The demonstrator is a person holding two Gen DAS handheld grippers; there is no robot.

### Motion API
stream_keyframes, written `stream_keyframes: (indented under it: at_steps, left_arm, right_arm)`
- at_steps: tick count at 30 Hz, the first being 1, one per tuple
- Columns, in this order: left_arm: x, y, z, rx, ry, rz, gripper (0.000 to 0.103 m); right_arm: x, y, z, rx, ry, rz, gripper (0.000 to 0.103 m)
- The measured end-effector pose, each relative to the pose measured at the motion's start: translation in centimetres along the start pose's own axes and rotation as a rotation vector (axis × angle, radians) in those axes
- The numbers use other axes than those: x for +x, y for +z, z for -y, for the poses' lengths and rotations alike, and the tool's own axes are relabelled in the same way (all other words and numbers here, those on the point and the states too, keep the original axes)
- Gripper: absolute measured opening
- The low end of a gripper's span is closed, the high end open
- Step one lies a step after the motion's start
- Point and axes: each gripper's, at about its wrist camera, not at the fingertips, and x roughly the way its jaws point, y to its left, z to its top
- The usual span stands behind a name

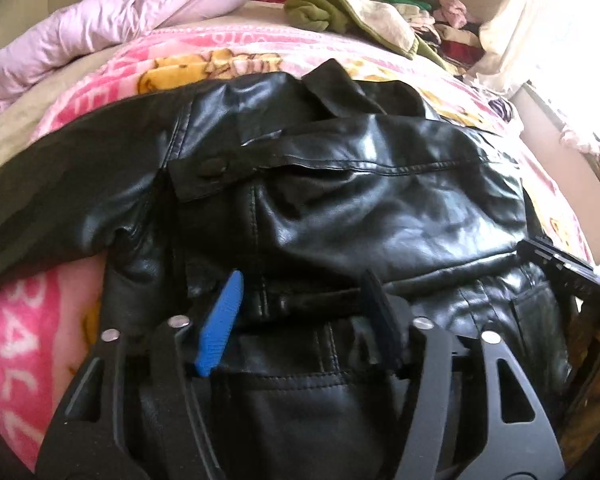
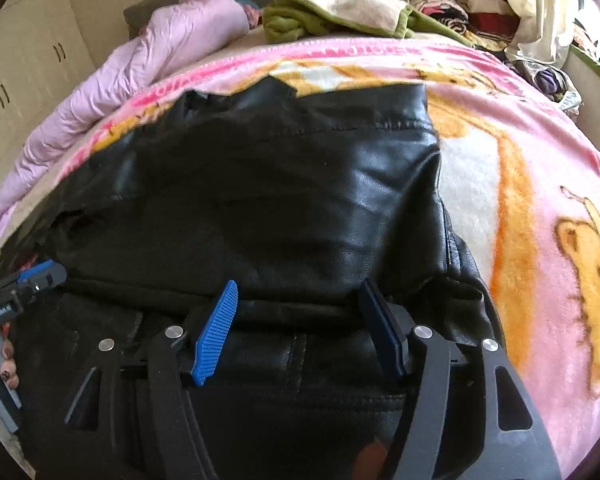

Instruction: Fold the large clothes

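A black leather jacket (image 1: 340, 184) lies on the pink cartoon blanket (image 1: 28, 340), partly folded, with a sleeve running out to the left. It also shows in the right wrist view (image 2: 284, 208). My left gripper (image 1: 304, 288) is open, its blue pads just above the jacket's folded near edge. My right gripper (image 2: 300, 296) is open over the same near edge, further right. The right gripper shows at the right edge of the left wrist view (image 1: 556, 264). The left gripper, with the hand holding it, shows at the left of the right wrist view (image 2: 24, 284).
A lilac quilted coat (image 1: 112, 20) lies at the back left of the bed. A green and cream garment (image 1: 340, 12) and a pile of mixed clothes (image 1: 440, 28) lie at the back right. Cupboard doors (image 2: 28, 68) stand at the left. A bright window (image 1: 572, 20) is at the right.
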Motion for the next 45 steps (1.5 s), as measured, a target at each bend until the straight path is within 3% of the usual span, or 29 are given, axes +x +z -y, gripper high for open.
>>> stream_keyframes:
  at_steps: [5,7,13,28,45]
  left_arm:
    - [-1.2,0.0,0.2,-0.002,-0.005,0.001,0.067]
    - [-1.7,0.0,0.2,-0.012,-0.009,0.008,0.074]
    - [-3.4,0.2,-0.2,-0.022,0.011,0.036,0.094]
    - [-7.2,0.3,-4.1,-0.069,0.1,0.09,0.094]
    - [-10.8,-0.7,-12.1,-0.256,0.166,0.148,0.094]
  right_arm:
    - [-2.0,-0.3,-0.7,0.022,0.043,0.038,0.082]
    - [-2.7,-0.4,-1.3,0.011,0.038,0.062,0.093]
    - [-4.6,-0.2,-3.3,-0.03,0.042,0.106,0.098]
    - [-7.5,2.8,-9.7,-0.113,0.111,0.186,0.099]
    - [-6.2,5.8,-17.9,-0.198,0.194,0.197,0.099]
